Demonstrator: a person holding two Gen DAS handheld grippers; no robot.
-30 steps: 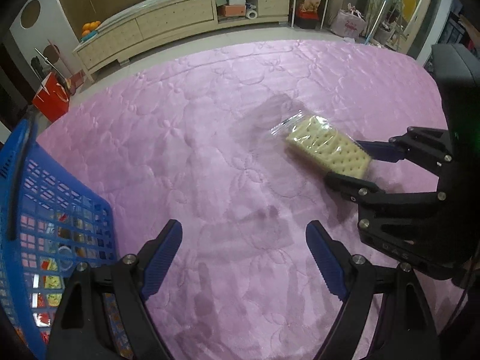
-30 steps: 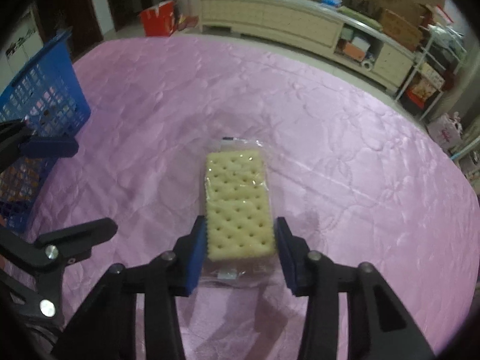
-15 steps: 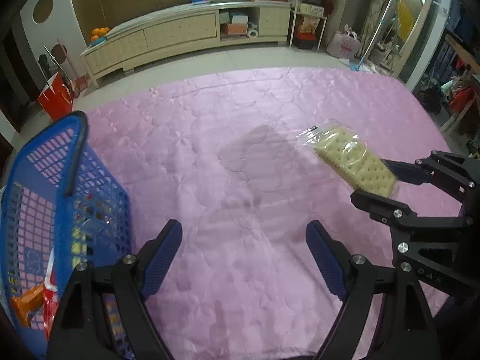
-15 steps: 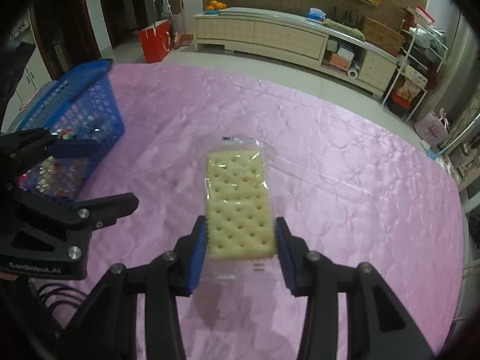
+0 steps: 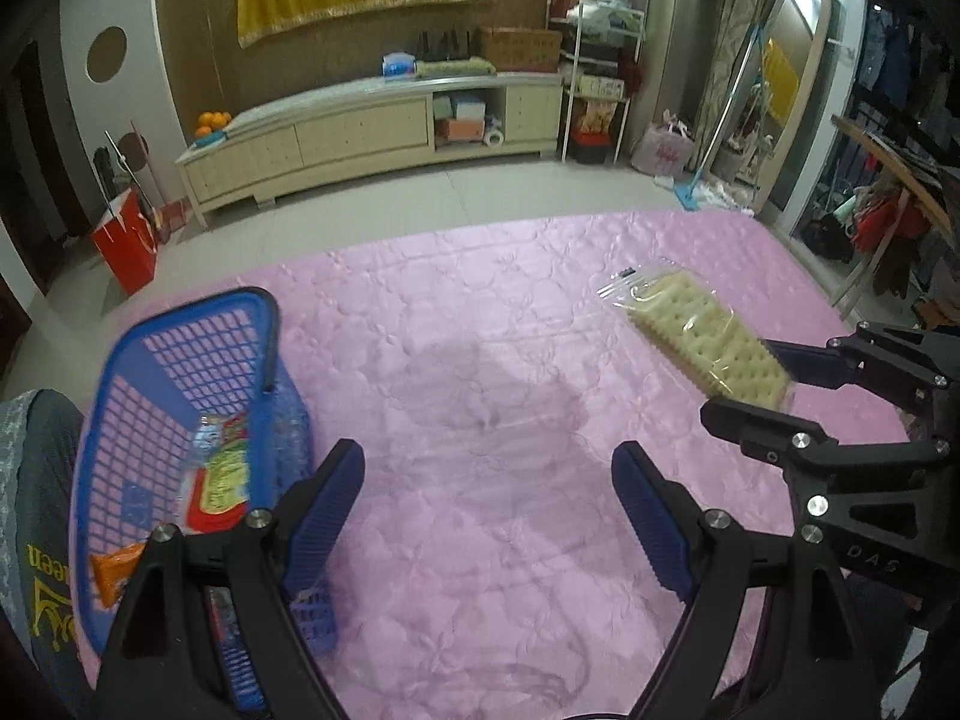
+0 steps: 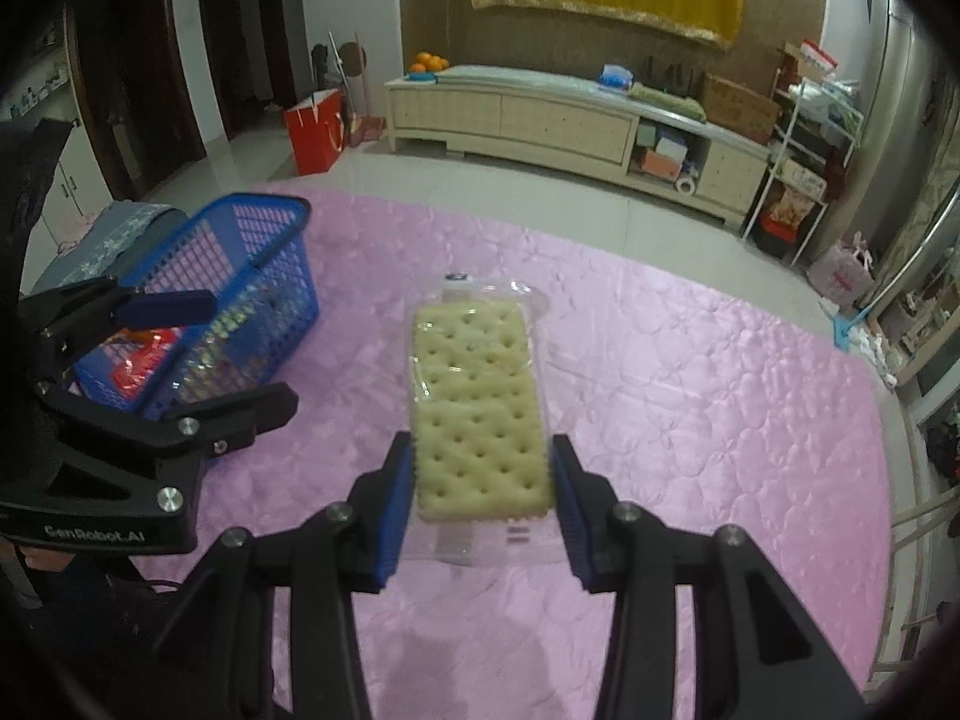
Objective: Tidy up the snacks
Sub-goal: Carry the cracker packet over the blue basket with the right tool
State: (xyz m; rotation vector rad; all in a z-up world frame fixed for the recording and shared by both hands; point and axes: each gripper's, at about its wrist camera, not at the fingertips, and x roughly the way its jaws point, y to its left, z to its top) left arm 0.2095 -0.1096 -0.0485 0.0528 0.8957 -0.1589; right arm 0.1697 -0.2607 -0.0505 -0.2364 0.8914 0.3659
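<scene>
My right gripper [image 6: 483, 492] is shut on a clear-wrapped cracker packet [image 6: 477, 414] and holds it in the air above the pink quilted cloth [image 6: 690, 396]. The packet also shows in the left wrist view [image 5: 702, 336], with the right gripper [image 5: 774, 378] at the far right. A blue plastic basket [image 5: 186, 396] with several snack packs inside stands at the left; it also shows in the right wrist view [image 6: 240, 294]. My left gripper [image 5: 486, 510] is open and empty, just right of the basket.
The pink cloth [image 5: 480, 372] ends at a tiled floor. Beyond are a long beige cabinet [image 5: 372, 132], a red paper bag [image 5: 129, 240] and a metal rack [image 5: 600, 102]. A grey cushion [image 6: 108, 240] lies behind the basket.
Both grippers have risen and pulled back from the cloth. The right gripper has lifted the cracker packet off the cloth. More of the basket has come into view.
</scene>
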